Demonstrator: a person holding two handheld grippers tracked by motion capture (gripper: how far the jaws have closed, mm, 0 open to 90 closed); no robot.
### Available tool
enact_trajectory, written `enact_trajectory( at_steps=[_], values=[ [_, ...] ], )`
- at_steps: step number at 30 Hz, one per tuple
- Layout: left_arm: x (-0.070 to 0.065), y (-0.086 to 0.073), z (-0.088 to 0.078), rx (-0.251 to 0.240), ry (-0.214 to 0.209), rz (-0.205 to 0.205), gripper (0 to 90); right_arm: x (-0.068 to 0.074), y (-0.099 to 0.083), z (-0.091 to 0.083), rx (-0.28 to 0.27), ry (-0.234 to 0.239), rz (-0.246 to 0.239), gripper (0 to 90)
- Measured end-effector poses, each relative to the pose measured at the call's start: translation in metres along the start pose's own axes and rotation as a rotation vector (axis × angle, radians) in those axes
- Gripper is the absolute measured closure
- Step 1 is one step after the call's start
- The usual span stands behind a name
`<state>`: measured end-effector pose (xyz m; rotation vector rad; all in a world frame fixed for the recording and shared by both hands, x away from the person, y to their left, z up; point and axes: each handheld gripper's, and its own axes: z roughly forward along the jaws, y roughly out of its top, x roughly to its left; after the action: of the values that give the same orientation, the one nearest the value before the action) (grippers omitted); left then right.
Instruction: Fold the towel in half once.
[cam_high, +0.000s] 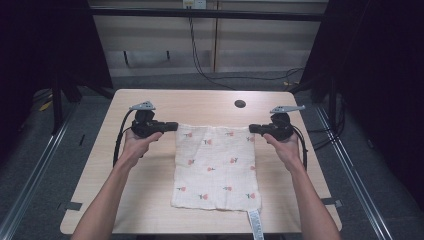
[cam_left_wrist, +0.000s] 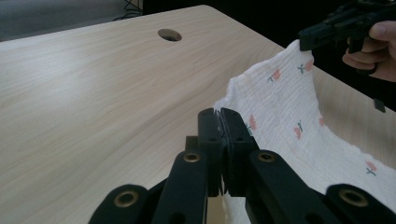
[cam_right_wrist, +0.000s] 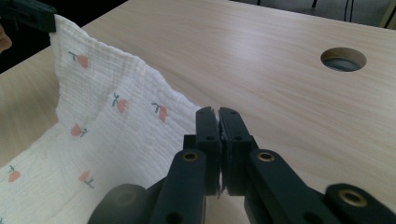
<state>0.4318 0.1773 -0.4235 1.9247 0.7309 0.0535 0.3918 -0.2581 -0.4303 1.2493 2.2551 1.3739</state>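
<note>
A white cloth (cam_high: 215, 167) printed with small red flowers lies spread on the wooden table (cam_high: 150, 210). My left gripper (cam_high: 174, 126) is shut on the cloth's far left corner, and my right gripper (cam_high: 251, 128) is shut on its far right corner. Both corners are lifted slightly off the table. In the left gripper view the cloth (cam_left_wrist: 299, 121) runs from my shut left gripper (cam_left_wrist: 220, 112) up to the right gripper (cam_left_wrist: 306, 42). In the right gripper view the cloth (cam_right_wrist: 107, 121) stretches from my right gripper (cam_right_wrist: 218, 112) to the left gripper (cam_right_wrist: 49, 23). A white label (cam_high: 255, 224) hangs off the near edge.
A round cable hole (cam_high: 240, 104) sits in the table near the far edge, right of centre. Dark curtains flank the table on both sides. Cables run across the floor beyond the far edge.
</note>
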Motion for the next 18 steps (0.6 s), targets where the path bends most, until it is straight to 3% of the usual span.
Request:
enact_trajectory(
  at_steps=[8,11,18],
  values=[
    [-0.002,0.013,-0.003,0.003,0.028,0.036,88.2,-0.005,0.015,-0.005,-0.025,-0.023,-0.004,87.4],
    [-0.004,0.010,-0.004,-0.006,0.017,0.036,88.1,-0.005,0.016,-0.011,-0.048,-0.013,-0.008,87.4],
    [-0.014,-0.006,-0.005,0.013,-0.001,0.058,88.1,0.003,0.001,-0.020,-0.034,0.028,-0.017,87.4]
  ],
)
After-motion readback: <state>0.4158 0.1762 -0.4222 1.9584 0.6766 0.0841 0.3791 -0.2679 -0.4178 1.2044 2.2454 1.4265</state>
